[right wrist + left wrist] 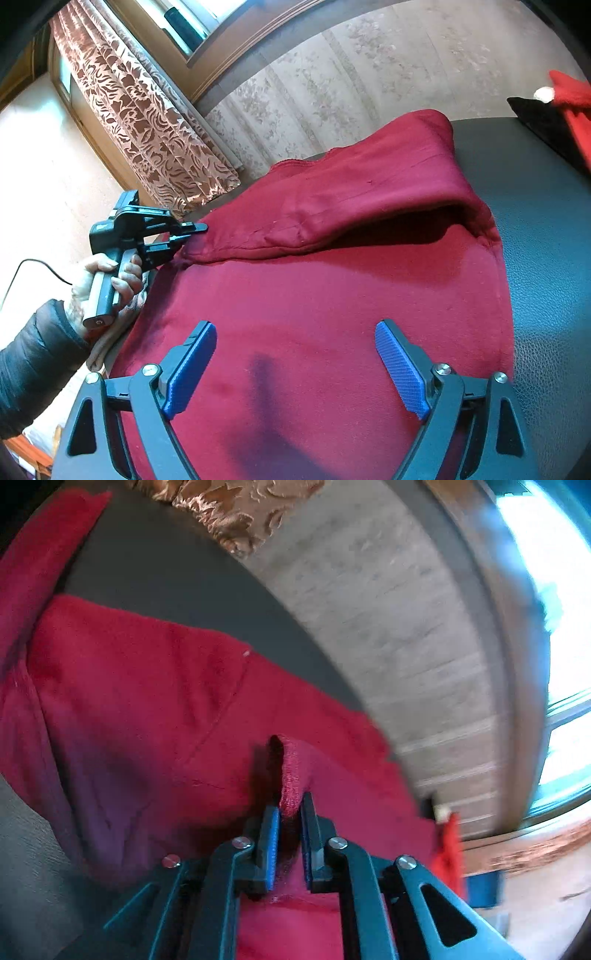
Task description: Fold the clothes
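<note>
The garment [332,295] spread over the table is deep crimson red, darker and almost purple where shadow falls across it, and its folded-over part near the far edge is the same red. The table [535,206] is dark grey-black with a leather-like grain. Both grippers have black frames and bright blue, finely cross-hatched pads [400,369]. The curtain [147,129] is pale beige with a brown leaf-and-flower pattern. The wallpaper [332,85] is light grey-beige with faint floral stripes. The sleeve [33,369] is black. At the table's far right corner lie a black cloth [543,118] and a bright red item [572,92] with a white pompom.
</note>
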Available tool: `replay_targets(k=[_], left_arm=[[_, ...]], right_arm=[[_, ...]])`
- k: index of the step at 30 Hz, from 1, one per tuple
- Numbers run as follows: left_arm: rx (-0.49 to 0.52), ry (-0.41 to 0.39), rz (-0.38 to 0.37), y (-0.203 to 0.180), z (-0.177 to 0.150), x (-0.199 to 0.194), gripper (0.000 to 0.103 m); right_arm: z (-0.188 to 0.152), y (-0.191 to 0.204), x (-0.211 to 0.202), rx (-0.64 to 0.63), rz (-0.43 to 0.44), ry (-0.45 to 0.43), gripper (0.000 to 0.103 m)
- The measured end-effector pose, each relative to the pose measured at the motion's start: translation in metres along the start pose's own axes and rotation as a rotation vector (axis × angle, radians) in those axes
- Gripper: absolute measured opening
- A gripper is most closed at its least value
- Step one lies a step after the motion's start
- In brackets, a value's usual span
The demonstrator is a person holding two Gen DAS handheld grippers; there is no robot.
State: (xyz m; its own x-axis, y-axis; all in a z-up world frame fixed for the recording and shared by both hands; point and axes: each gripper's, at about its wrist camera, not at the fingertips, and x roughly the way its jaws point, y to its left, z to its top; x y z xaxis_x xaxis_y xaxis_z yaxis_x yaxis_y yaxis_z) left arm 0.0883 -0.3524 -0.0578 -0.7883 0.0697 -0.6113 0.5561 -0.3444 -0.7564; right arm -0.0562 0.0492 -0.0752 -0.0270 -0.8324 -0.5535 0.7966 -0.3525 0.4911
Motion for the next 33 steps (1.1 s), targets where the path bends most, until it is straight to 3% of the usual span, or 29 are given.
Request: replay_targets(k=[2,5,9,13,14,15,16,19,20,24,27,30,33], left_arm=[[-0.030,-0.028,-0.050,0.009,0.002,-0.013,0.022],[-0.031,-0.031,-0.054,0.017,0.004,-0.022,0.024],[0.044,0.029,-0.010,0.007,-0.007,-0.012,0.028],[0.136,0.057,0.123,-0.009,-0.011,0.006,0.026],[0.171,0.039,0.141,-0.016,-0.012,0.008,0.011],[0.188,0.008,0.124,-0.022,-0.013,0.003,0.004],[0.205,-0.022,0.109,-0.028,-0.014,-0.002,0.006],[0.226,-0.059,0.192,-0.031,-0.020,-0.013,0.006],[0.229,-0.061,0.250,-0.026,-0.022,-0.012,0.006],[0.133,-0.106,0.327,-0.008,-0.024,-0.018,0.017],[0.133,-0.286,0.397,-0.030,-0.036,-0.041,0.021],[0.216,-0.346,0.352,-0.061,-0.060,-0.042,0.027],[0.354,-0.259,0.307,-0.082,-0.080,-0.016,0.028]], right_arm=[[0.000,0.000,0.000,-0.001,0.000,0.001,0.090],[0.000,0.000,0.000,-0.004,0.000,0.002,0.090],[0.000,0.002,0.001,-0.007,-0.003,0.005,0.091],[0.001,0.003,0.001,-0.010,-0.006,0.008,0.091],[0.001,0.003,0.001,-0.011,-0.007,0.009,0.091],[0.001,0.003,0.001,-0.011,-0.008,0.009,0.091],[0.001,0.004,0.001,-0.011,-0.009,0.009,0.091],[0.001,0.004,0.001,-0.011,-0.010,0.008,0.091],[0.000,0.004,0.001,-0.009,-0.008,0.006,0.091],[0.001,0.003,0.000,-0.001,0.005,0.002,0.092],[0.001,0.003,0.000,0.000,0.008,0.004,0.092],[0.003,0.001,-0.001,0.017,0.022,0.005,0.093],[0.015,-0.006,-0.008,0.128,0.045,-0.023,0.093]])
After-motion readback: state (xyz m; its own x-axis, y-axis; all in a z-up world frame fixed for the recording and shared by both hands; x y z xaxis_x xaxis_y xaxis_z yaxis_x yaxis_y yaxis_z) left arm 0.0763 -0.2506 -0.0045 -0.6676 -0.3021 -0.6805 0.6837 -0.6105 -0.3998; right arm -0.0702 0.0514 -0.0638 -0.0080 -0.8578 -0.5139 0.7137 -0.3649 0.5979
